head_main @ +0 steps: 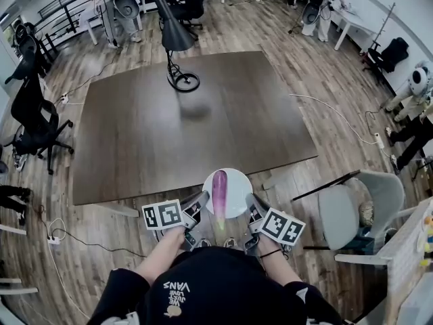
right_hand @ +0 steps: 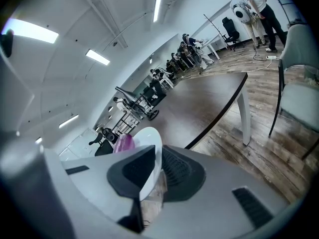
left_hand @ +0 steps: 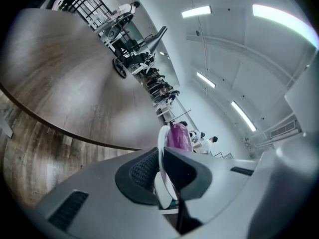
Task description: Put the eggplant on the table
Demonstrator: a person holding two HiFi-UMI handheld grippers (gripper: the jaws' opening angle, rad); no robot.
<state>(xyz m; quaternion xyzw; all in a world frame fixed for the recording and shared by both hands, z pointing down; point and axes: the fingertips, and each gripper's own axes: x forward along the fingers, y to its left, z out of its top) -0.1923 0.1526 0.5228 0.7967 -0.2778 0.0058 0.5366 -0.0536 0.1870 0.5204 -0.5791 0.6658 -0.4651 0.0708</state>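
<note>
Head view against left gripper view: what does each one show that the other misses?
Only the head view shows the right tool, the person's arms and a grey chair. Only the left gripper view shows the ceiling lights and, close up, the left tool pinching the rim of the plate. Both show the plate with the purple eggplant on it, the dark table and the black lamp.
</note>
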